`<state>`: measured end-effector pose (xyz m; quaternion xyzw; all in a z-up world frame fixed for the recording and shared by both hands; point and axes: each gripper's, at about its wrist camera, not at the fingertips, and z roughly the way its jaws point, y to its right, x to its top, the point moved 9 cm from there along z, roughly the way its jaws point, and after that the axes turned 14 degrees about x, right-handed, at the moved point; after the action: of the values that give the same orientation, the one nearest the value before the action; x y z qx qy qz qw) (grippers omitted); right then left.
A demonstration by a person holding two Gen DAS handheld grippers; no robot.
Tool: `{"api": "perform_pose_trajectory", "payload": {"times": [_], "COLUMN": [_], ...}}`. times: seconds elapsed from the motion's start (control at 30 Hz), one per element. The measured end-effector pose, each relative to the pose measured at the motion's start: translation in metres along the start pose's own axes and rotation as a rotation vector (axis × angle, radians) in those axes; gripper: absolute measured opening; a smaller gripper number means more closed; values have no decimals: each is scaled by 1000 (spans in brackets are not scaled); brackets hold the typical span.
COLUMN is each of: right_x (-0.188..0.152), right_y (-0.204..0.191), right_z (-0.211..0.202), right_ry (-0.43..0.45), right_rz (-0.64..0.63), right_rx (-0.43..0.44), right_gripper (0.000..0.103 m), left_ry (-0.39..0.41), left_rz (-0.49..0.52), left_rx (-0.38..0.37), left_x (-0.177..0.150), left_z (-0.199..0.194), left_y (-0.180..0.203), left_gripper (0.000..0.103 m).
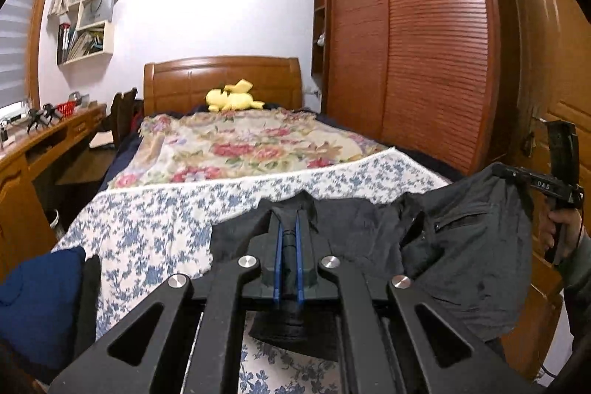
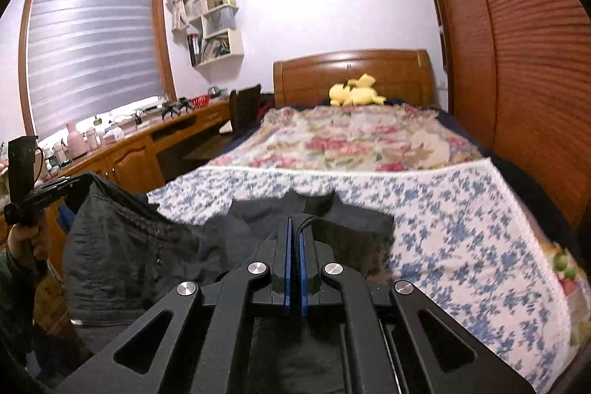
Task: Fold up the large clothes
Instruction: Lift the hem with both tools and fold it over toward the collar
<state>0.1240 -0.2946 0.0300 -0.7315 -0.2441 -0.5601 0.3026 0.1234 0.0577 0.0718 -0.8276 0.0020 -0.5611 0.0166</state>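
Two grippers are clamped on one dark garment (image 1: 461, 246): the left gripper (image 1: 289, 228) is pinched shut on a bunched fabric edge, the right gripper (image 2: 295, 231) is closed on another edge. The garment is held up between them, its far part draped on the blue-flowered blanket (image 1: 155, 220) of the bed. Slippery fabric could be pulled free from so thin a pinch, and the hanging middle could be creased.

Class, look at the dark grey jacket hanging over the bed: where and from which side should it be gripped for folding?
Grip the dark grey fabric jacket along its top edge, one pinch towards each end, coming level from the foot of the blue-flowered bedspread. Both tongs, left and right, already pinch it there, so it hangs between them.
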Motion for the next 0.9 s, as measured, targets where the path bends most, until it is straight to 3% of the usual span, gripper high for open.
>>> {"api": "perform_pose_trajectory", "payload": {"times": [0.33,0.43,0.77,0.9], "right_x": [16,4,-72,-91], "right_y": [-34,-35,12,42], "right_z": [-83,-84,-3,42], "right_ry": [110,95,-91,-118], "right_rz": [-74,-94,-38,-17], "right_rx": [-19,-35,-75,-102], "right_gripper": [3,3,3,3], "left_ry": [107,110,-44,-71], "left_rz": [-19,-13,-46,-67], "left_rx": [-24,-16,17,40], "left_x": [41,43,-9,-23], "left_z": [-54,-53,42,79], "left_y": [1,0,-10,-18], "left_gripper": [6,6,6,6]}}
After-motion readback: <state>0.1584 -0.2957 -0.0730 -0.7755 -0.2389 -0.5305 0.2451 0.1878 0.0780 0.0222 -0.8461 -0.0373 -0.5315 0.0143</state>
